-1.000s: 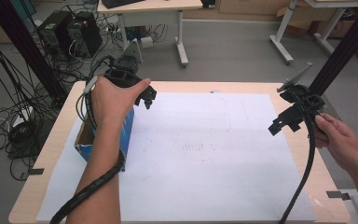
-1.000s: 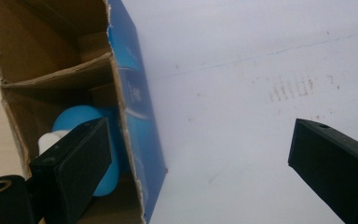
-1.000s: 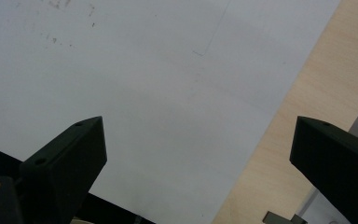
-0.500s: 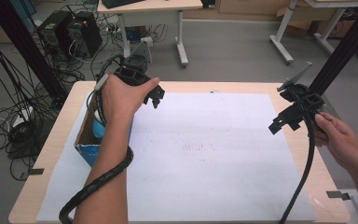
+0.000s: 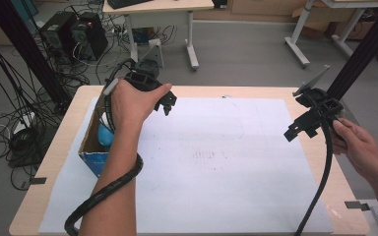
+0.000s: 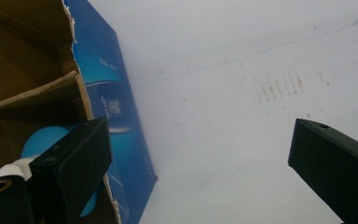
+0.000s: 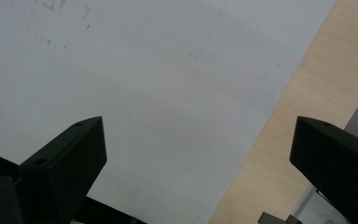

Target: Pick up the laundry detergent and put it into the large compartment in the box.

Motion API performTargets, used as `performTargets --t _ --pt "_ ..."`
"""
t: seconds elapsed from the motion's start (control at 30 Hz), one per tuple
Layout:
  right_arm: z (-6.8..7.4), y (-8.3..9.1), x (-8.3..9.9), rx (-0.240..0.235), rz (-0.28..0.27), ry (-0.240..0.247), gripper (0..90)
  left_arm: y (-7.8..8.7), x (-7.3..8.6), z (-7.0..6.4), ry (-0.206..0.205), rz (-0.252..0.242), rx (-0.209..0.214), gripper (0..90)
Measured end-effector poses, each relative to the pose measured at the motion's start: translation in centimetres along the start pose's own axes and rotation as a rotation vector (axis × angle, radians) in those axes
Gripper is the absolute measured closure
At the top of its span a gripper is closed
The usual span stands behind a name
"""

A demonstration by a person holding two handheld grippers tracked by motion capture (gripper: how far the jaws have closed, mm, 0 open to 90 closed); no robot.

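A hand holds my left gripper above the back left of the white sheet, just right of an open blue cardboard box. In the left gripper view its jaws stand wide apart and open with nothing between them. The box lies at their left, with a blue round object and a white piece inside. My right gripper hangs over the sheet's right edge, held by the other hand. It is open and empty above the sheet and the bare wood.
The wooden table carries the sheet; the box stands at its left side. A thick black cable loops around the left forearm, and another cable trails from the right gripper. Desks, computers and tangled cables stand on the floor beyond.
My left gripper has moved to the right, away from the box and out over the sheet. The right gripper has stayed where it was.
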State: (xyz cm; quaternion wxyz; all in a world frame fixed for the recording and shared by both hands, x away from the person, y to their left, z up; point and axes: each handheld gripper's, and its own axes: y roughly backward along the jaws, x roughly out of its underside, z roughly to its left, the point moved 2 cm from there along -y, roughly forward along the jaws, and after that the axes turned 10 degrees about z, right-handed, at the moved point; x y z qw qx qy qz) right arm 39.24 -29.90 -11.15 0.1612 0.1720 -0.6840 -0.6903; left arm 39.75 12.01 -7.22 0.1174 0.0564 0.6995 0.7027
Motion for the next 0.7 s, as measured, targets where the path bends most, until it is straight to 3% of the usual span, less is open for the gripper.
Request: performTargets --t 0.7 --pt "0.8 0.2 0.4 0.003 -0.007 0.004 4.0 -0.1 2.4 0.9 0.022 -0.04 0.018 6.4"
